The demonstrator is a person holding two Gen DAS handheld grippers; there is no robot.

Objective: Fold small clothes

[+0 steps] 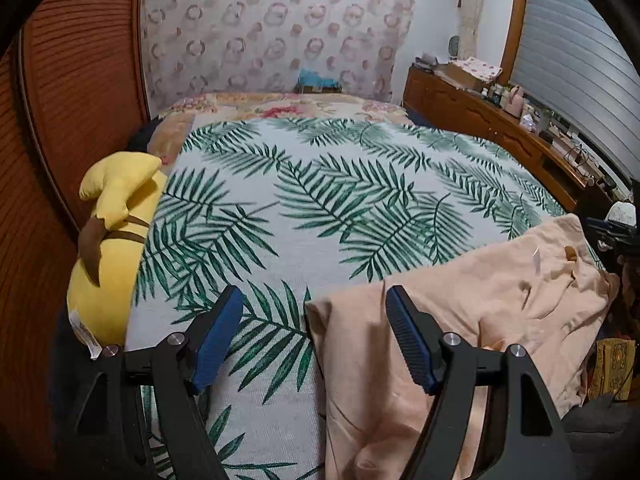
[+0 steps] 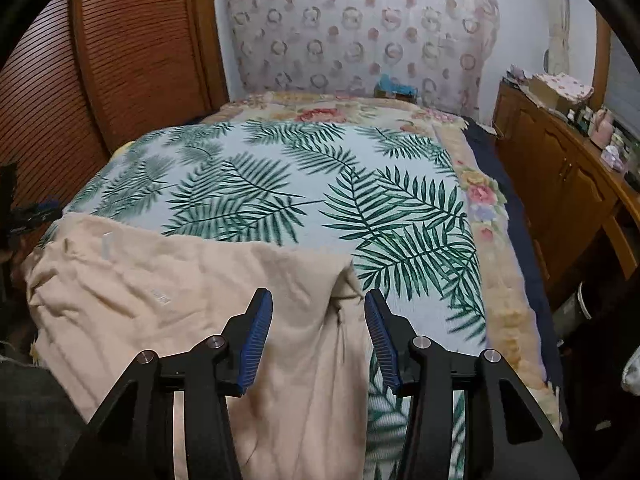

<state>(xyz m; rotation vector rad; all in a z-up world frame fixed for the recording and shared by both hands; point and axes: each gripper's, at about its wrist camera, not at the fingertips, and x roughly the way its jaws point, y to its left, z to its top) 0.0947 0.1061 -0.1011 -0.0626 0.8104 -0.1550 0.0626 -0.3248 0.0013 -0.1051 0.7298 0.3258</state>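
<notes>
A peach garment [image 1: 460, 312] lies spread on the palm-leaf bedspread [image 1: 320, 200] at the near edge of the bed. It also shows in the right wrist view [image 2: 180, 292]. My left gripper [image 1: 314, 300] is open and empty, hovering over the garment's left corner. My right gripper [image 2: 318, 304] is open and empty, hovering over the garment's right corner, where the cloth is bunched [image 2: 344, 300]. The garment's near end hangs down under both grippers.
A yellow plush toy [image 1: 116, 240] lies at the bed's left edge against the slatted wooden door [image 1: 80, 100]. A wooden dresser [image 1: 500, 120] with several small items runs along the right. A floral blanket [image 2: 480, 196] borders the bedspread.
</notes>
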